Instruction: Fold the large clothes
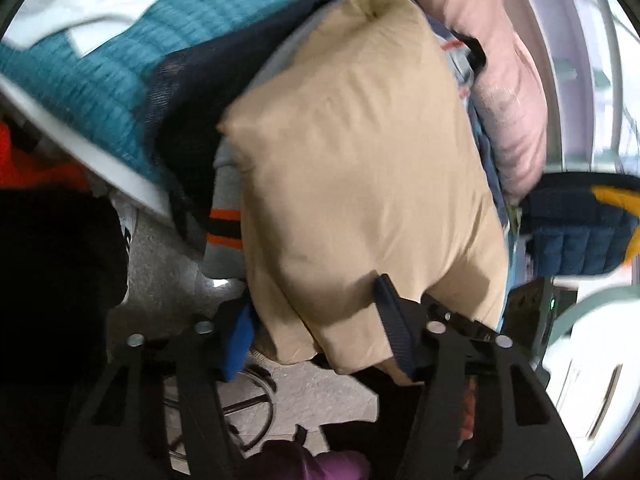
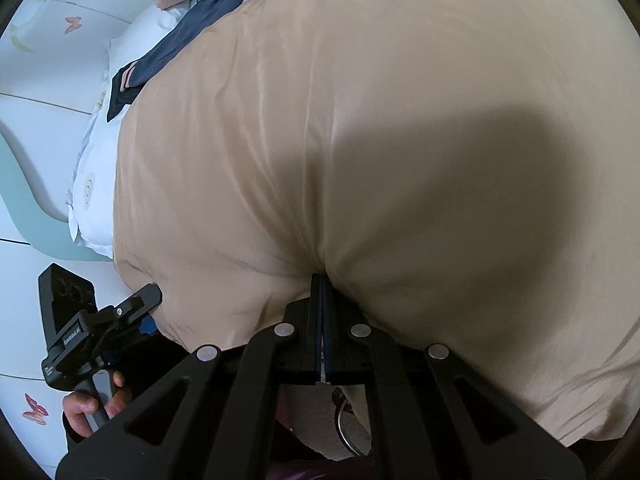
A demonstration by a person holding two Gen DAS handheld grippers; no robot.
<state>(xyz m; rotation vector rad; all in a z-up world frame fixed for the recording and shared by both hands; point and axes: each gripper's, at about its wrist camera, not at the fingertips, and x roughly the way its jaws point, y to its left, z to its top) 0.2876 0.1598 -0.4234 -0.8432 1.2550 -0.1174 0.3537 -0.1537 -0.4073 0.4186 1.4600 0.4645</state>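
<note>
A large beige garment (image 1: pixel 360 160) hangs folded in front of a pile of clothes. In the left wrist view my left gripper (image 1: pixel 316 328) stands wide, with the beige cloth bunched between its blue-padded fingers (image 1: pixel 394 320); one pad presses the cloth, the other sits apart at the left. In the right wrist view the beige garment (image 2: pixel 360 140) fills the frame, and my right gripper (image 2: pixel 322 284) is shut on a pinch of it. The left gripper (image 2: pixel 136 304) also shows there at the garment's lower left edge, held by a hand.
Behind the garment lie a teal knit (image 1: pixel 100 68), a dark navy piece (image 1: pixel 192 128), a pink garment (image 1: pixel 504 80) and a navy quilted item (image 1: pixel 576 232). A white buttoned garment (image 2: pixel 92 184) and a navy striped piece (image 2: pixel 160 60) lie on the pale floral bedding (image 2: pixel 48 40). Speckled floor (image 1: pixel 160 272) is below.
</note>
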